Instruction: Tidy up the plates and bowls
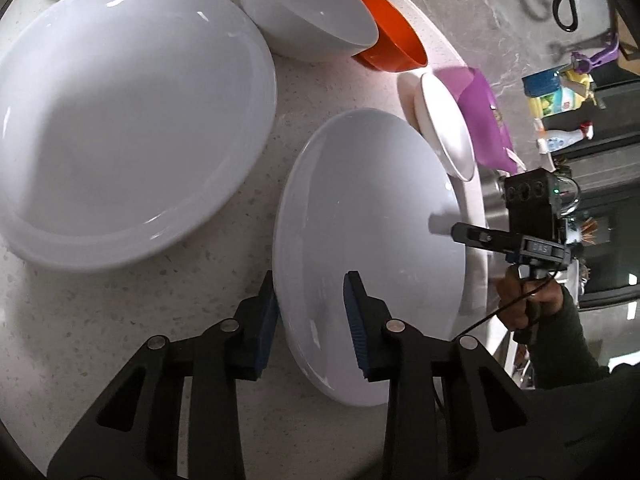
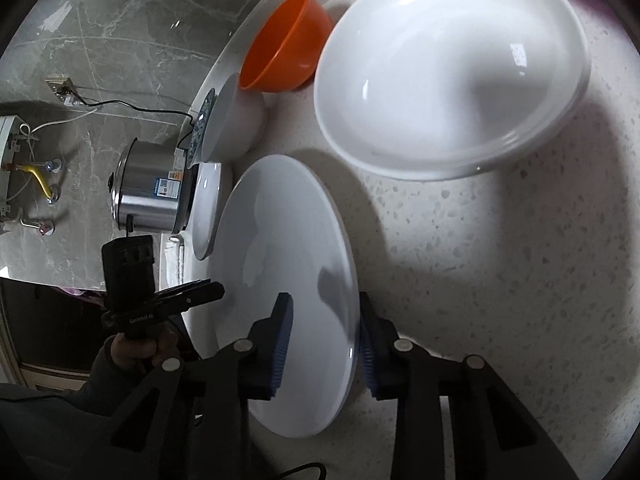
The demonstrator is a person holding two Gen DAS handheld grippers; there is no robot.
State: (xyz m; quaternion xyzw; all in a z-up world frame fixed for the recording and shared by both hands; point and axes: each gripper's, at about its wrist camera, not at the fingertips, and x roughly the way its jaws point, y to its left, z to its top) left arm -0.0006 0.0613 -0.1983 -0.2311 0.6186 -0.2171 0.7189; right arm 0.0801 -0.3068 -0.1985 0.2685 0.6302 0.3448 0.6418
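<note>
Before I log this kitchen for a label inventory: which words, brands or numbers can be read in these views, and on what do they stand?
"Gasbetech A6", uncertain reading: on the left gripper body, right wrist view.
"DAS", uncertain: on the right gripper body, left wrist view.
Steel cooker blue label: too small to read.
Yellow bottle label: blurred.
Spray bottle label: blurred.

We see a pale speckled stone countertop (image 2: 500,260); on it lie a flat white round plate (image 2: 280,260), a large deep white plate (image 2: 448,80), an orange plastic bowl (image 2: 284,44) and a white ceramic bowl (image 1: 304,12).
</note>
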